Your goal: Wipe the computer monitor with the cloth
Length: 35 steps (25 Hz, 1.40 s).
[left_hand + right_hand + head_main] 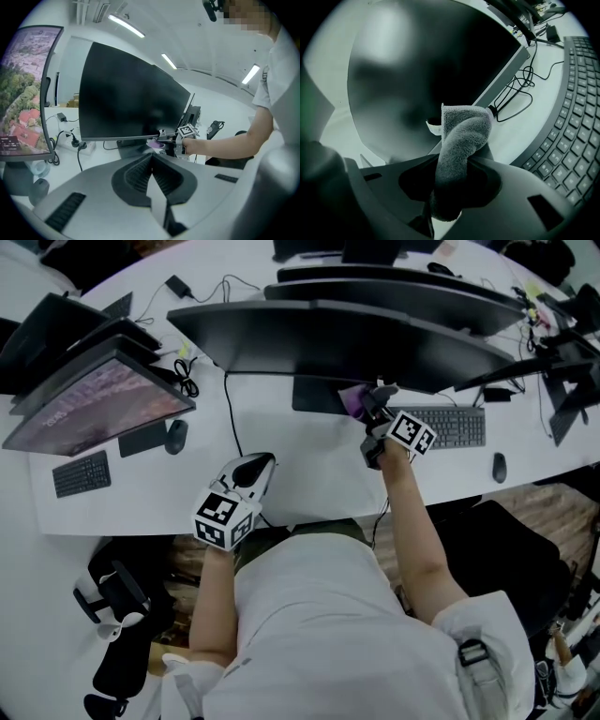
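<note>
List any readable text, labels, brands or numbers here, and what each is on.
No text here can be read.
Lit monitor: pale lettering in its lower-left corner, too blurred to read.
Keyboard: key legends too blurred to read.
Tag on the cloth: no print visible.
Cubes on the left gripper and right gripper: square patterns only, no words.

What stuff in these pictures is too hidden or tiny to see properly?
Head view: the monitor is seen from above, so its screen face is hidden.
Left gripper view: the cloth is too small to tell whether it touches the screen.
Right gripper view: the keyboard is cut off by the picture's edge.
</note>
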### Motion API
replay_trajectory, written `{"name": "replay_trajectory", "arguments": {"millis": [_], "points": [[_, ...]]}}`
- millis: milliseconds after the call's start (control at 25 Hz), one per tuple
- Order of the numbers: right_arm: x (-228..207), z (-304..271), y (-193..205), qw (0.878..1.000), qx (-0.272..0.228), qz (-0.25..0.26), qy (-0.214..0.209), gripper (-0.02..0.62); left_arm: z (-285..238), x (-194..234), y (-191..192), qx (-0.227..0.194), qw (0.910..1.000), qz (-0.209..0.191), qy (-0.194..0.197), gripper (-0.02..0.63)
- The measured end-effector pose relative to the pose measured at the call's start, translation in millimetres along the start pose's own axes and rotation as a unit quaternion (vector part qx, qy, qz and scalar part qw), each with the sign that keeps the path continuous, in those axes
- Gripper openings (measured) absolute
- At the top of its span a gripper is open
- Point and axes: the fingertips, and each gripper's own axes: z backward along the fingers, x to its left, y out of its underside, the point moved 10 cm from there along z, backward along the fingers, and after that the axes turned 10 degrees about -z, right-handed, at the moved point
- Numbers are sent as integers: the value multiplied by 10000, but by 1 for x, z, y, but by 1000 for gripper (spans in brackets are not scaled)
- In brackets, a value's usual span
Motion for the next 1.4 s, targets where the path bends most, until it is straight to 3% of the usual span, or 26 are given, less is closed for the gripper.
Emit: {"name": "replay_trajectory", "arguments": {"millis": [840,1400], "points": [[61,-74,78,9996,250,60,-117,127,83,67,43,-208,9985,356,-353,-2],[98,-123,131,9993,293,73,-205,127,129,116,69,-253,9981,415,-374,-2]]}}
